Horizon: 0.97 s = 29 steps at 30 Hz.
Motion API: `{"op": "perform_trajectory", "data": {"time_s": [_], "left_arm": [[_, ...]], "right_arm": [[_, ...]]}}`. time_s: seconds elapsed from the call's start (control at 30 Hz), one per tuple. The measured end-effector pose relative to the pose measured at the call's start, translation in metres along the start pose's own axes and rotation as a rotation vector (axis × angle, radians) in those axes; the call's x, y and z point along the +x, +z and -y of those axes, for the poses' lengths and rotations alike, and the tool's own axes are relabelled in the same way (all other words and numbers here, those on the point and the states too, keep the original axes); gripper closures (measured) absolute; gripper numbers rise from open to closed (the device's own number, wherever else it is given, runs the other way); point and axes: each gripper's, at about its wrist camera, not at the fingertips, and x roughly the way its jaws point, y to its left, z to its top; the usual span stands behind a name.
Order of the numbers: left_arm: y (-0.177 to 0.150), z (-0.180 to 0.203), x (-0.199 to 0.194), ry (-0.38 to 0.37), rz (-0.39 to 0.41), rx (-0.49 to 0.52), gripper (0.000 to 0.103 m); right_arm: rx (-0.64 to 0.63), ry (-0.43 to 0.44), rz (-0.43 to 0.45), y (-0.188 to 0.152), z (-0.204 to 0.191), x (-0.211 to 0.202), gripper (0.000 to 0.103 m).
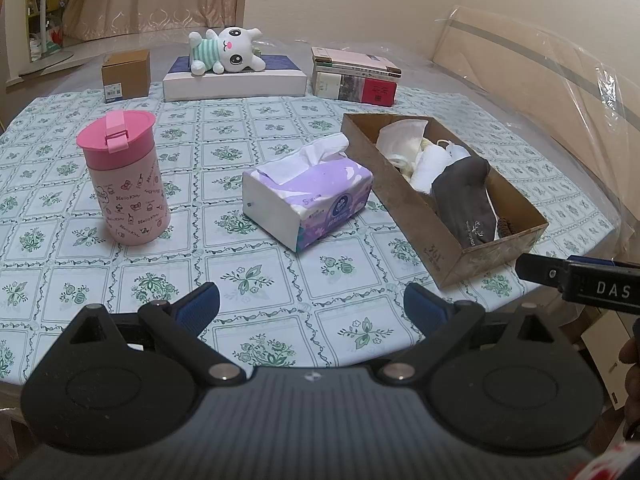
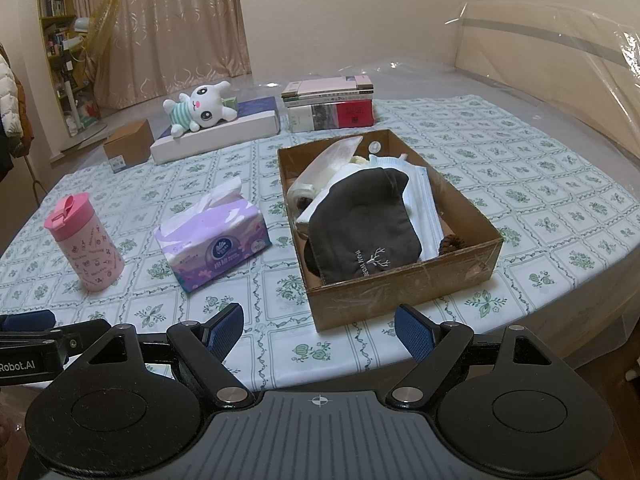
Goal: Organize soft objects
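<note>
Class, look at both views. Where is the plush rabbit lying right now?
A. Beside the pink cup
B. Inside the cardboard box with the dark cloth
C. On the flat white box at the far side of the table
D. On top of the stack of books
C: the plush rabbit lies on the flat white box, well apart from the open cardboard box, the books and the pink cup.

Left gripper (image 1: 311,304), jaws apart and empty, hovers over a floral tablecloth (image 1: 224,248). Beyond: pink cup (image 1: 124,184), purple tissue pack (image 1: 308,196), cardboard box (image 1: 440,256) holding a dark cloth (image 1: 466,196) and pale, possibly fabric, items.
</note>
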Motion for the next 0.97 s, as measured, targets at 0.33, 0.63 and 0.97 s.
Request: {"op": "perform_trajectory", "data": {"time_s": [0.33,0.63,0.97], "left_arm": [[-0.0002,0.0001,-0.0001,0.000,-0.001,-0.001,0.005],[-0.0011,0.0013,0.0002,-0.002,-0.003,-0.002,0.005],[-0.0027,-0.0014,-0.0023,-0.019,0.020,-0.007,0.005]], "right_arm": [[0.001,0.000,0.000,-0.0006,0.0005,-0.0005,0.021],[0.001,0.001,0.000,-0.0009,0.0003,-0.0006,0.021],[0.000,0.009,0.001,-0.0028,-0.0029,-0.0008,0.021]]}}
